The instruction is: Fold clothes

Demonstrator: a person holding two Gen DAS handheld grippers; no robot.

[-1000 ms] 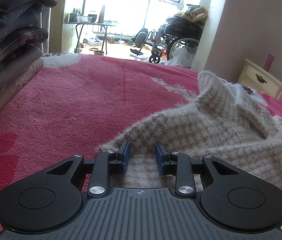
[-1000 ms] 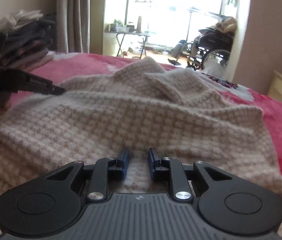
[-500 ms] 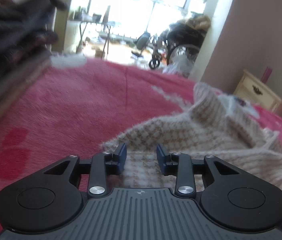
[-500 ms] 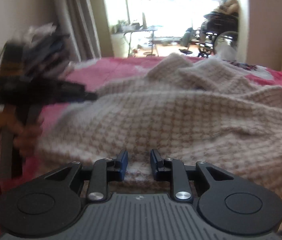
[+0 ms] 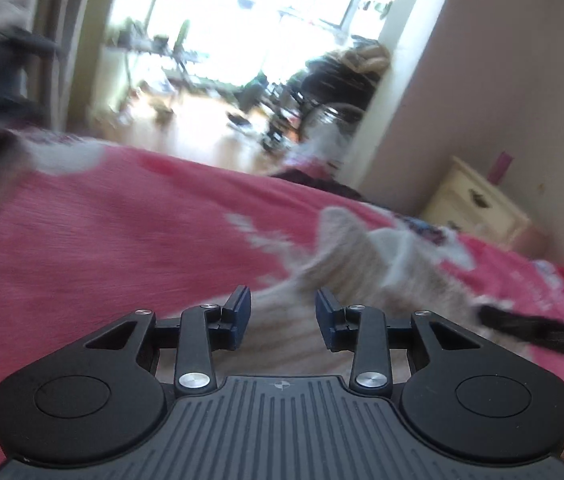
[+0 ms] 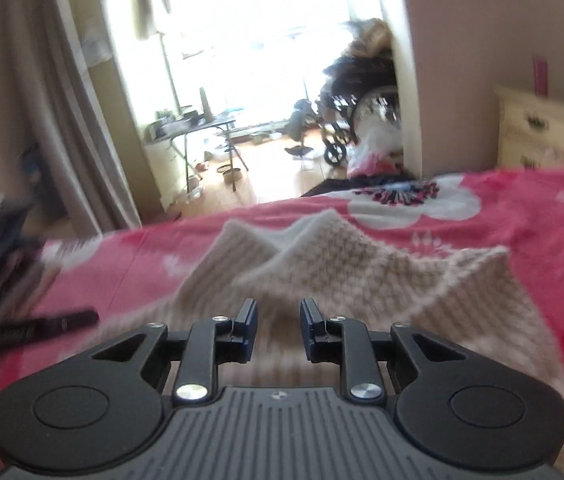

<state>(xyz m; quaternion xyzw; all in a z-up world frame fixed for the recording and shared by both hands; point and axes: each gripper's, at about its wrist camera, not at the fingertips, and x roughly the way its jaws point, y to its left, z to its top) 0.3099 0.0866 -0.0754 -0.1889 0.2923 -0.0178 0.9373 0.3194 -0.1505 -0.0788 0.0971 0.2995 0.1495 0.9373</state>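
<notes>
hovering over the near hem, the left hand-held gripper (image 5: 283,314) has its blue pads spread with fabric lying under the gap, and no pinch can be seen. the right hand-held gripper (image 6: 279,326) sits over the same hem, its jaws closing but still apart, knit showing between them and the pads not pressing on it. beyond both, the beige checked sweater (image 6: 362,276) lies rumpled on the pink bed cover (image 5: 122,232), its far edge peaked into folds (the frames are blurred, so the hemline itself is hard to trace). it looks soft, thick and light, likely to sag and stretch rather than slip. the hem corners, one per side, look the best grip, taken deep enough to catch both layers.
</notes>
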